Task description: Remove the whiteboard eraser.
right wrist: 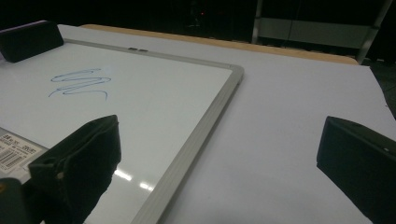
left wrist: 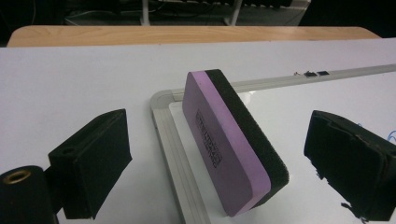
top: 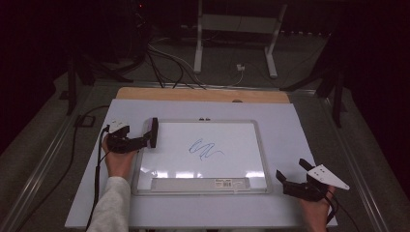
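Looking at the eraser (left wrist: 229,149), it's light, squashy foam with a felt side, standing on edge at the whiteboard (top: 232,166) corner. The left gripper (left wrist: 219,163) is spread around it, pads probably not touching yet. Pinch the flat faces gently. The right gripper (top: 294,175) rests spread open.

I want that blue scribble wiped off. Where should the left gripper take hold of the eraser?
Grip the eraser across its two broad faces, purple foam and black felt. It stands on edge at the whiteboard corner between the left gripper and its open jaws, so close straight in.
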